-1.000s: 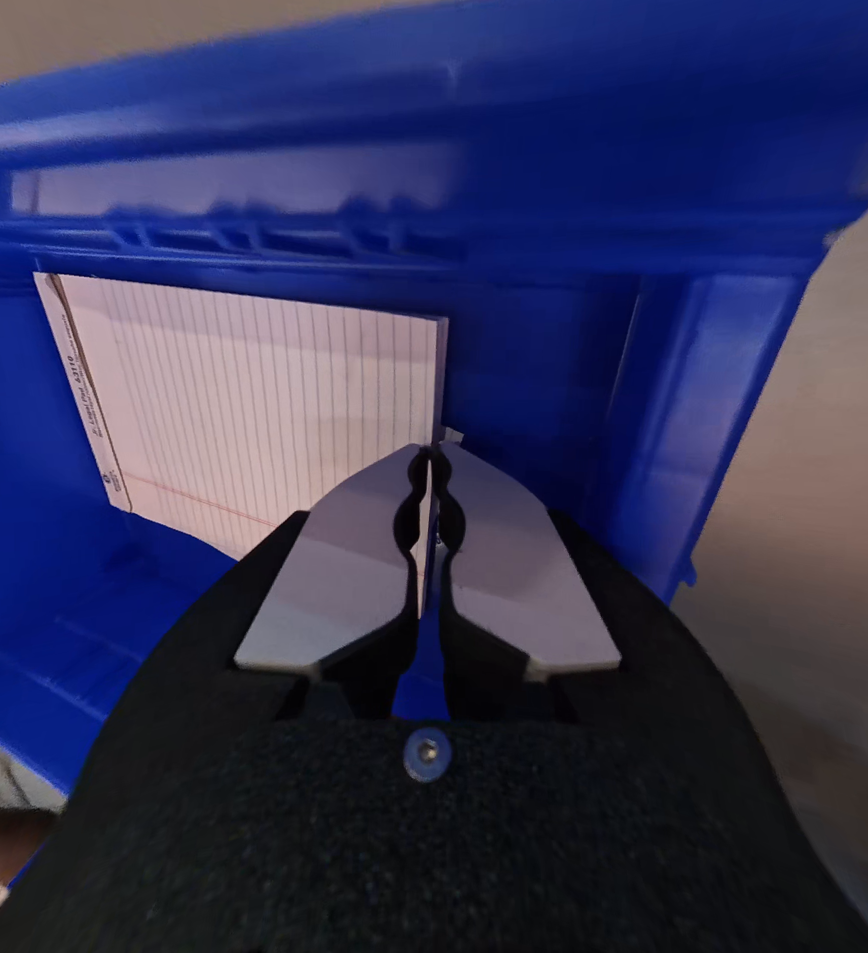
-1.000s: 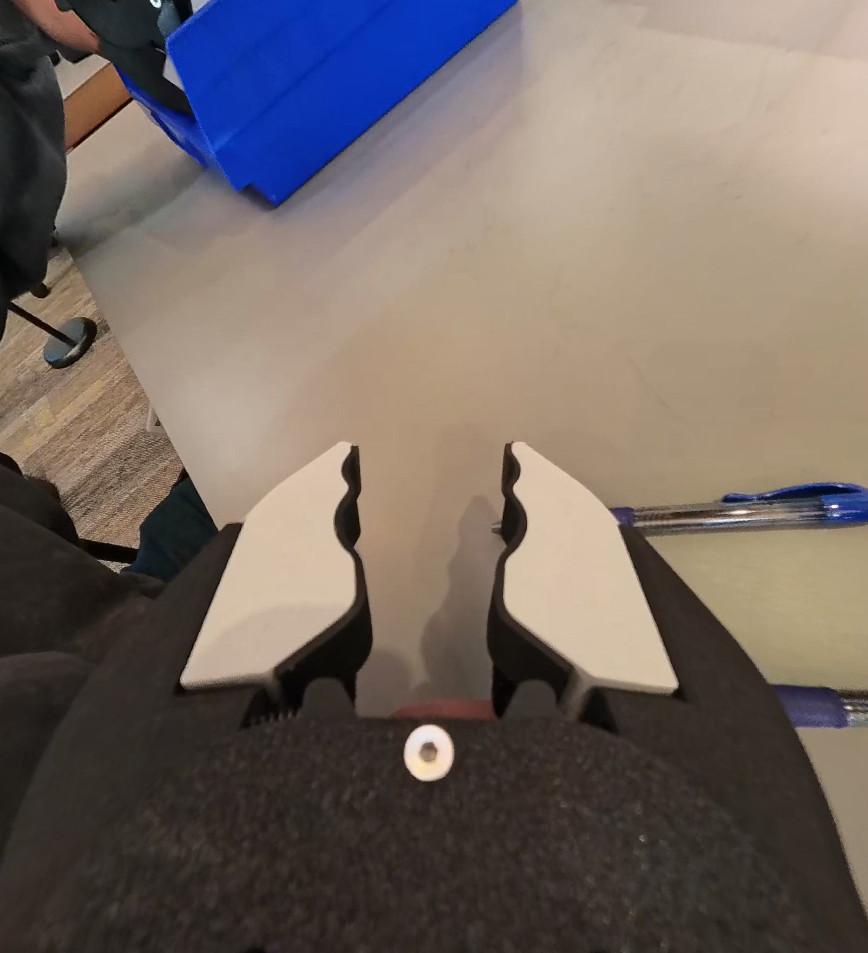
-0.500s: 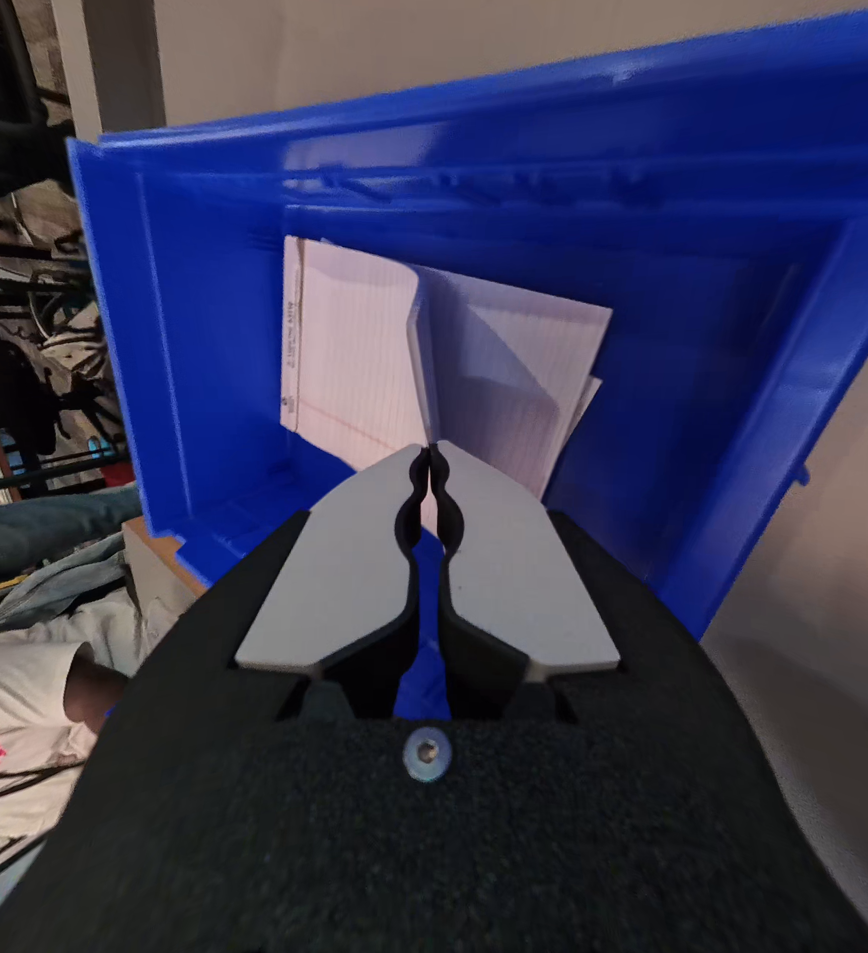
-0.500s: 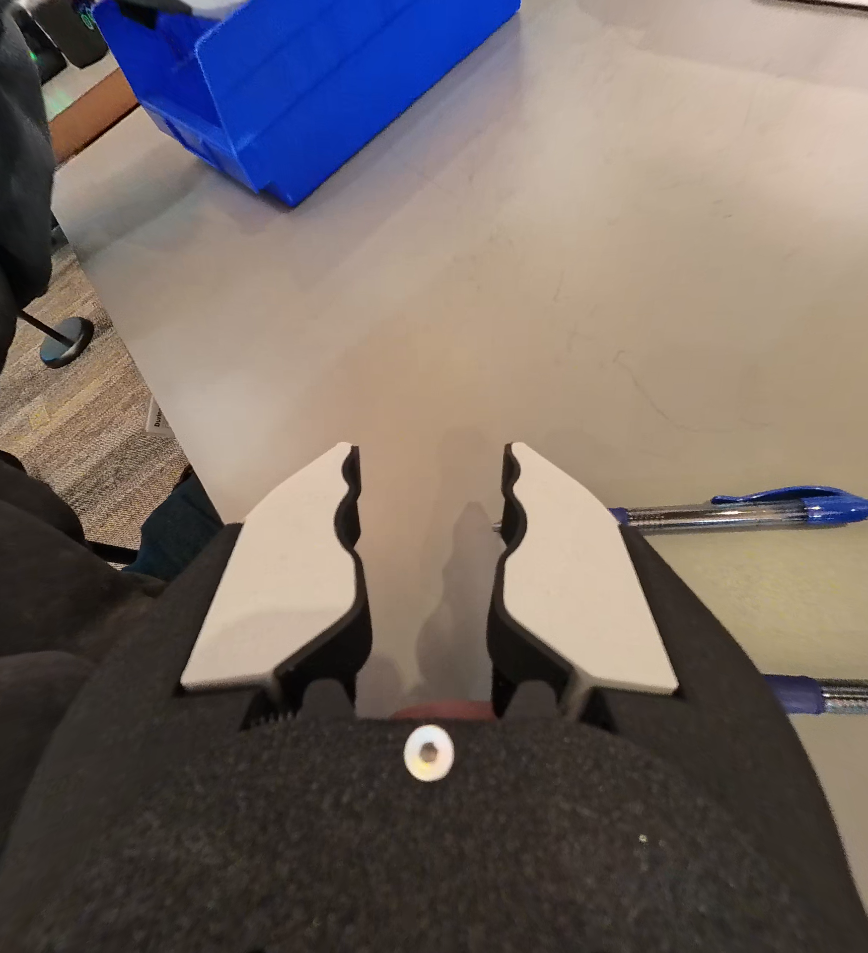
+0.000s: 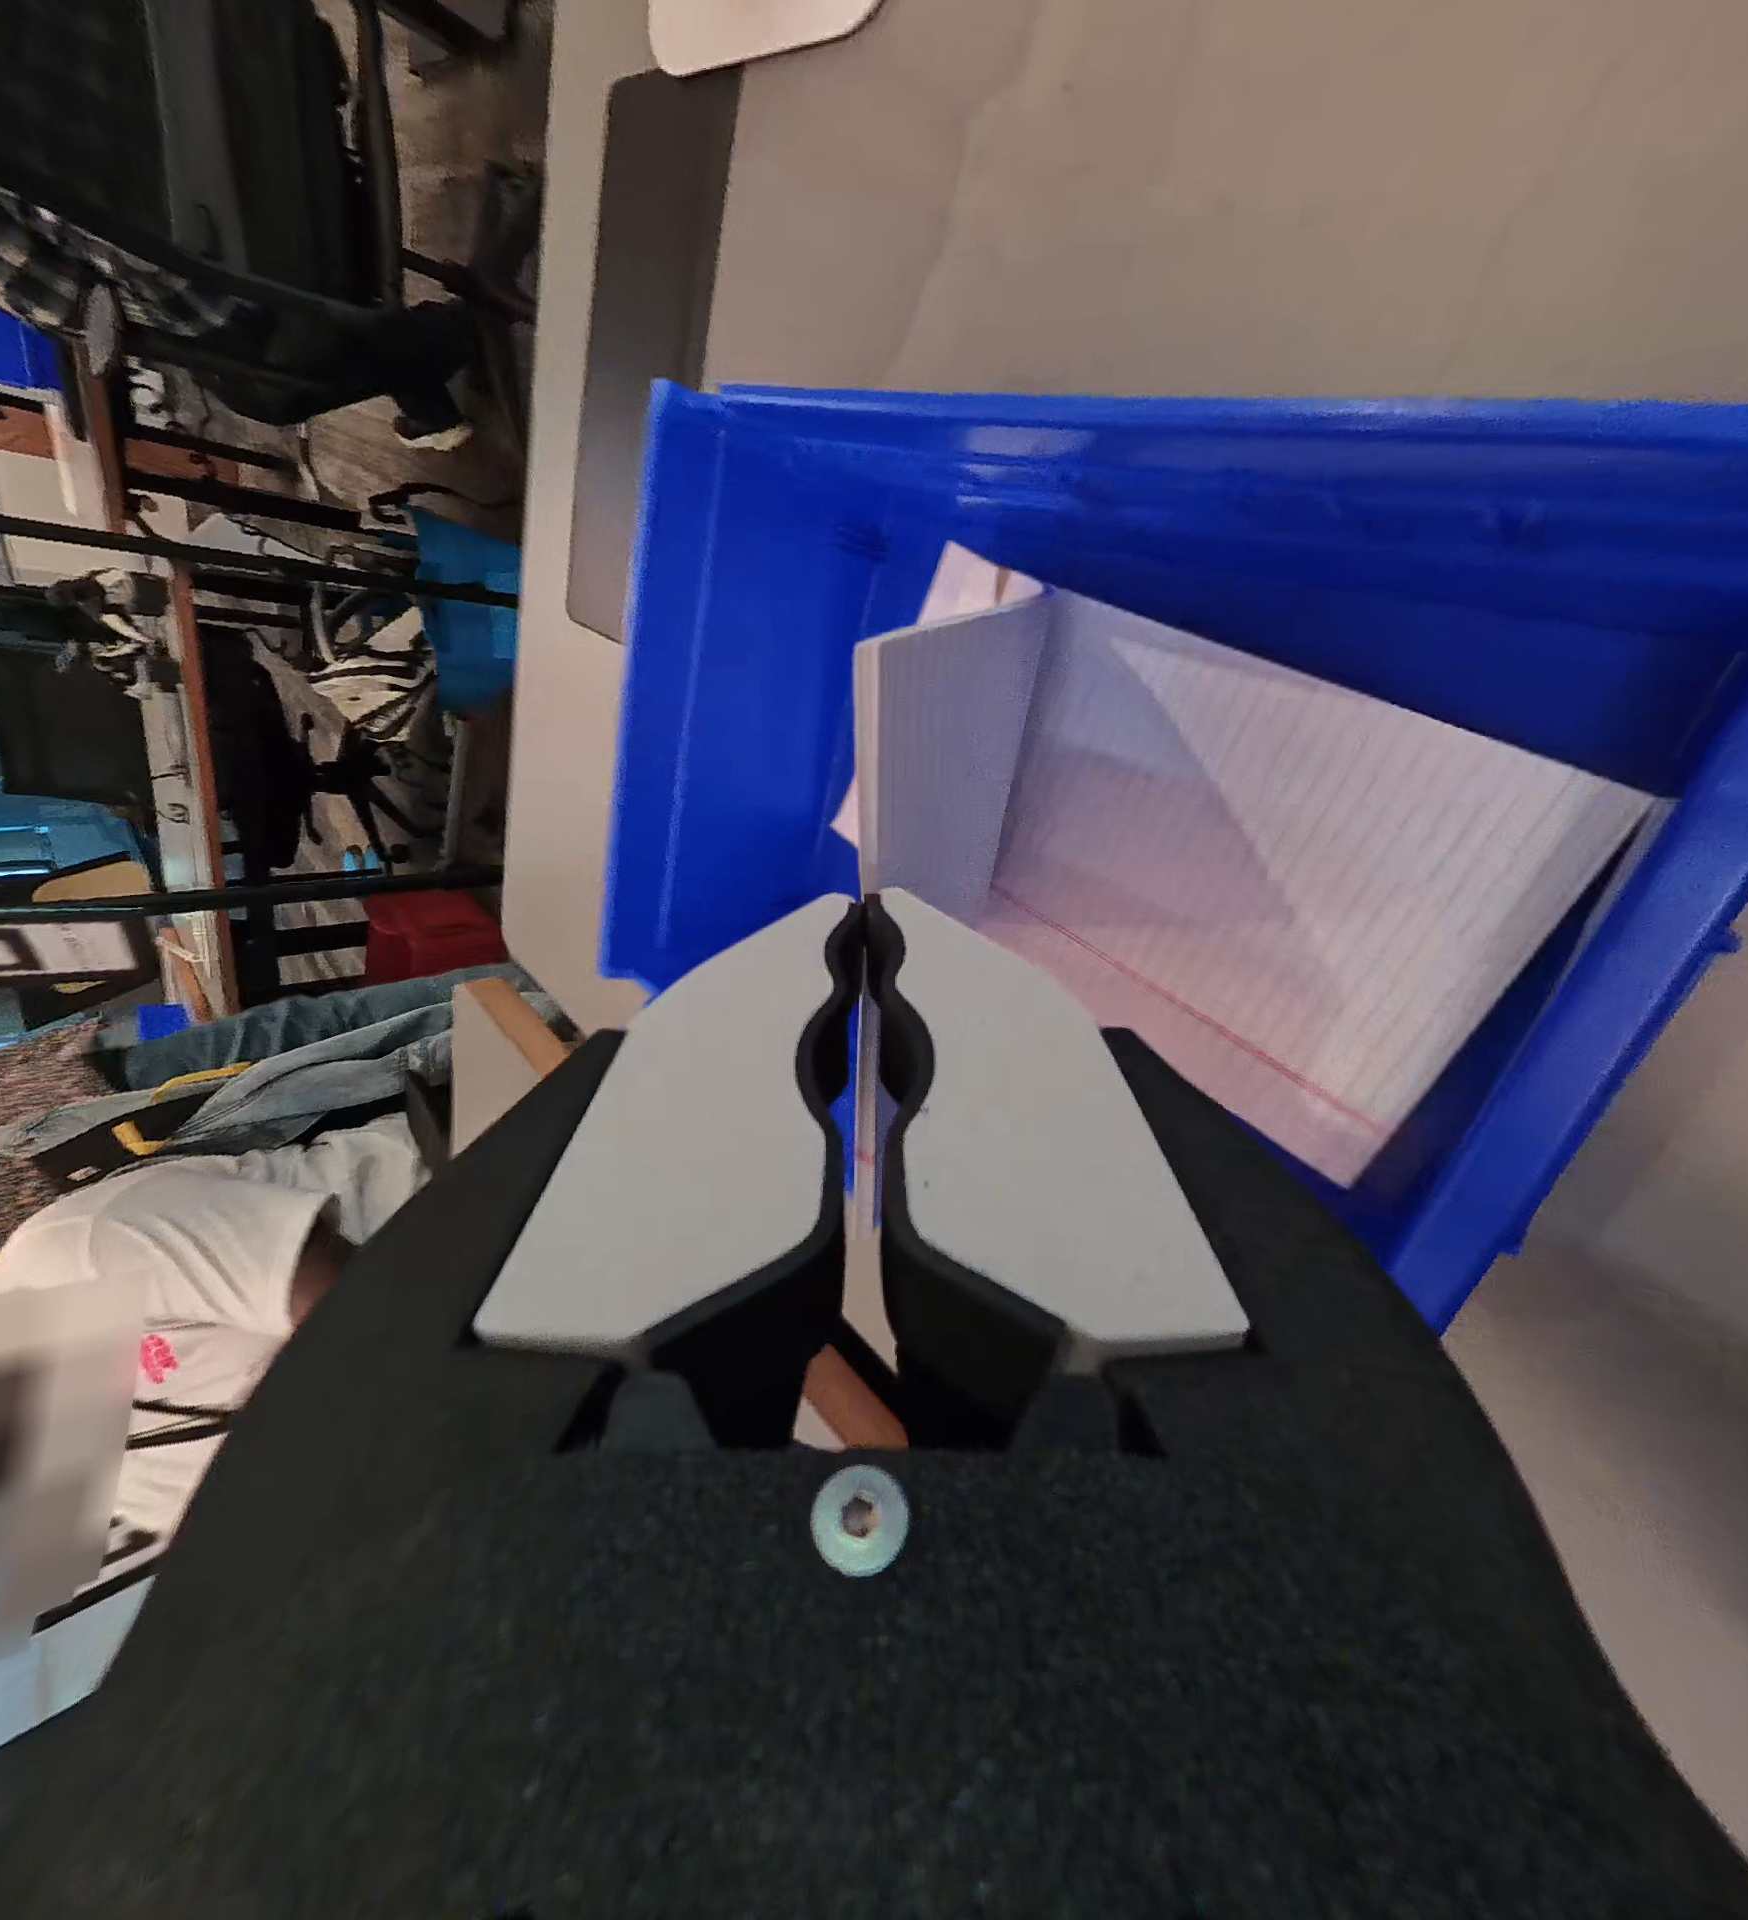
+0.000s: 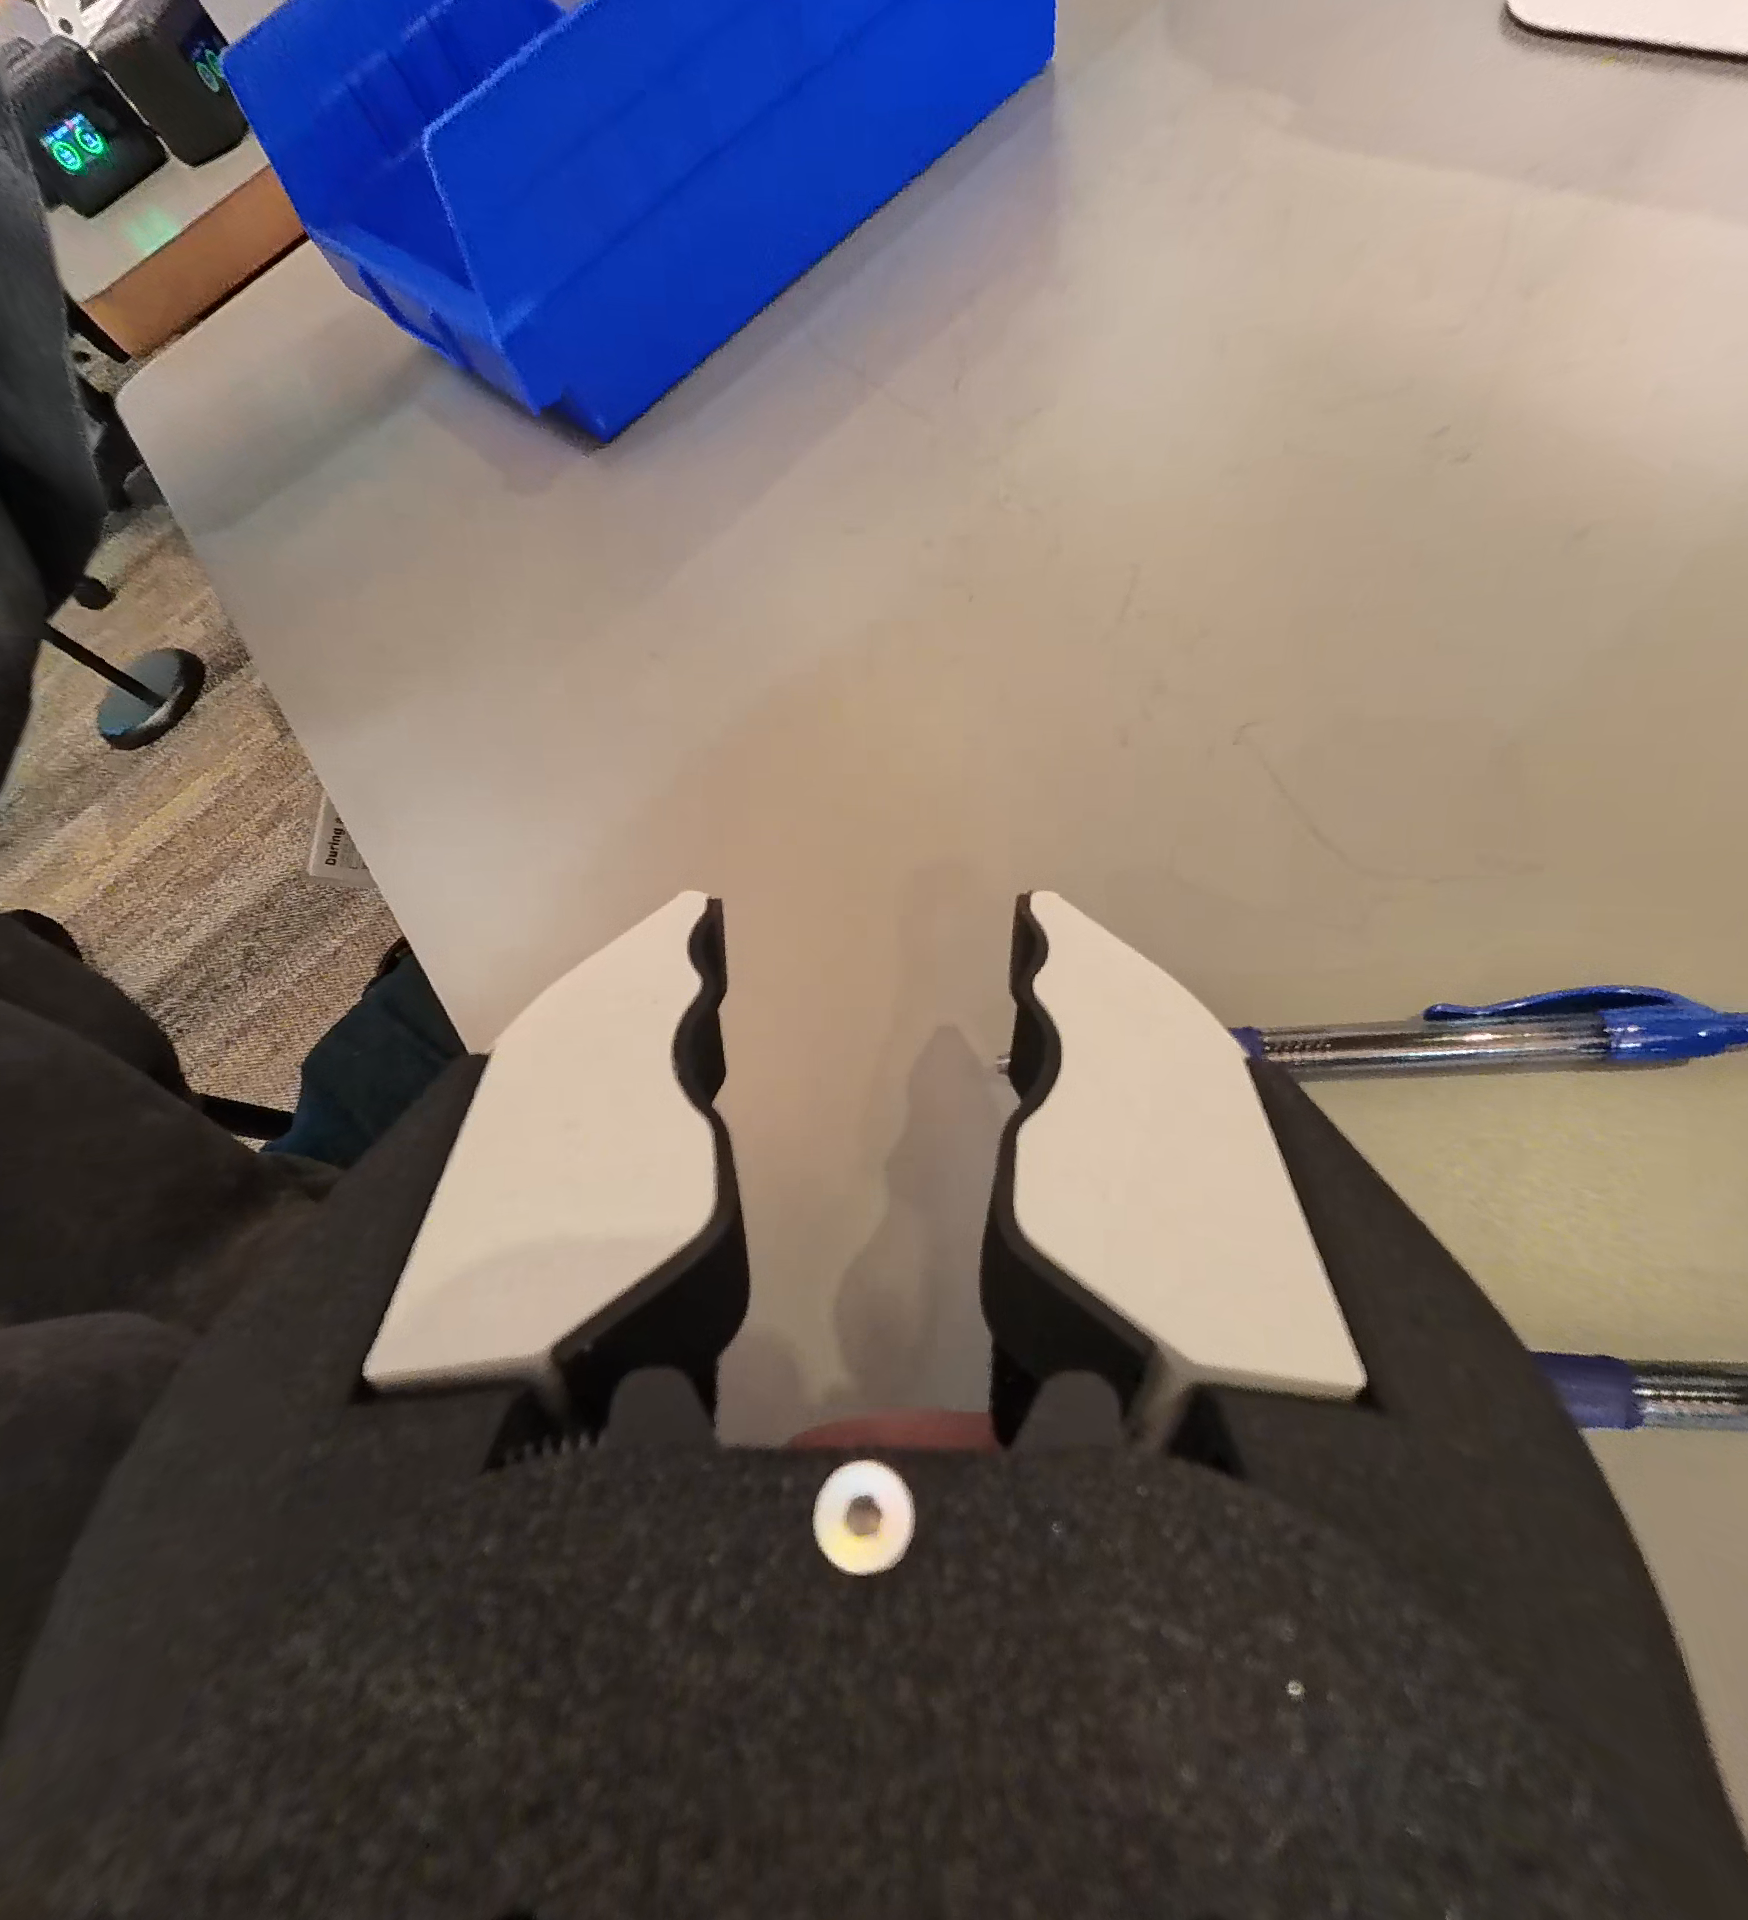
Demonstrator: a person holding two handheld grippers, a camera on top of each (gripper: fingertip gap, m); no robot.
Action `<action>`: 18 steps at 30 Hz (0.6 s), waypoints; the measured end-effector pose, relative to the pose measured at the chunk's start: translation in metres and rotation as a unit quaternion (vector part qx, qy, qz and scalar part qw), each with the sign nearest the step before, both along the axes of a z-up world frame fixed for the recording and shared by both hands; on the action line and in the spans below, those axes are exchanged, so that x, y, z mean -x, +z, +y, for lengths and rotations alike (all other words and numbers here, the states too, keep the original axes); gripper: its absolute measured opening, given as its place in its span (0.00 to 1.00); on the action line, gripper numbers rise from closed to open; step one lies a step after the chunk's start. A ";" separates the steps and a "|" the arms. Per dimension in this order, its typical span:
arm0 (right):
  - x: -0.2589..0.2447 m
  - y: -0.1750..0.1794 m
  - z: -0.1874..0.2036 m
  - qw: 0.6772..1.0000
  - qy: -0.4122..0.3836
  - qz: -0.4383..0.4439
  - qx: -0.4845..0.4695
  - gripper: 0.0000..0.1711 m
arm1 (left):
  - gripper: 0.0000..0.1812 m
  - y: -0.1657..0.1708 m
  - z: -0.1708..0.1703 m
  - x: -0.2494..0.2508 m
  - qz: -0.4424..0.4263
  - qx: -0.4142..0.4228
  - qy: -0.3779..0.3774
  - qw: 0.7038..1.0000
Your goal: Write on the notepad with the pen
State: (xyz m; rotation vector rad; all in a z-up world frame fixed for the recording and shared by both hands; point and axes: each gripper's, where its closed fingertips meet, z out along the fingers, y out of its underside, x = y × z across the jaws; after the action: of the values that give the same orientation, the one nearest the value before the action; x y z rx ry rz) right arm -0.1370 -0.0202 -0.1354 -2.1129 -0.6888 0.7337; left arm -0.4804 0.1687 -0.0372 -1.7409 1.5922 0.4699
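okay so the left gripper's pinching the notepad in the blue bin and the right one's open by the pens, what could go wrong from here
1. The left gripper seems to pinch only a thin edge of the notepad, whose sheets are folding; a page could tear or slip free.
2. The notepad is still partly inside the bin, so pulling might drag or tip it.
3. The right gripper hangs open with a pen partly under its right finger; closing there would probably miss it.
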 end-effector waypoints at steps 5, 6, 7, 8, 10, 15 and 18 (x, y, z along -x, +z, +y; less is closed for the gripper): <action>0.005 0.002 -0.002 1.000 0.010 -0.001 -0.006 0.31 | 0.00 0.039 0.002 0.004 0.007 -0.030 0.006 0.999; 0.006 0.003 -0.002 1.000 0.011 0.001 -0.008 0.31 | 0.00 0.048 0.002 0.003 0.006 -0.040 0.004 0.999; 0.008 0.004 -0.003 1.000 0.012 0.003 -0.008 0.31 | 0.00 0.055 0.002 0.002 0.006 -0.044 0.004 0.999; 0.008 0.005 -0.003 1.000 0.013 0.005 -0.008 0.31 | 0.00 0.064 0.002 0.001 0.010 -0.053 0.004 0.999; 0.009 0.006 -0.004 1.000 0.014 0.008 -0.010 0.31 | 0.00 0.082 0.003 -0.003 0.016 -0.071 0.002 0.997; 0.007 0.010 -0.009 1.000 0.016 0.009 -0.017 0.31 | 0.00 0.131 0.008 -0.014 0.021 -0.110 -0.004 0.994; 0.002 0.014 -0.011 1.000 0.011 0.014 -0.022 0.31 | 0.00 0.158 0.009 -0.021 0.036 -0.135 -0.007 0.990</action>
State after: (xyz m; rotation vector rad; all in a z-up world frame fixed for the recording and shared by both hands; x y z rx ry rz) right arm -0.1395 -0.0312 -0.1215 -2.0544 -0.7084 0.7515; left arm -0.4593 0.1775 0.1207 -1.5210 1.5114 0.7140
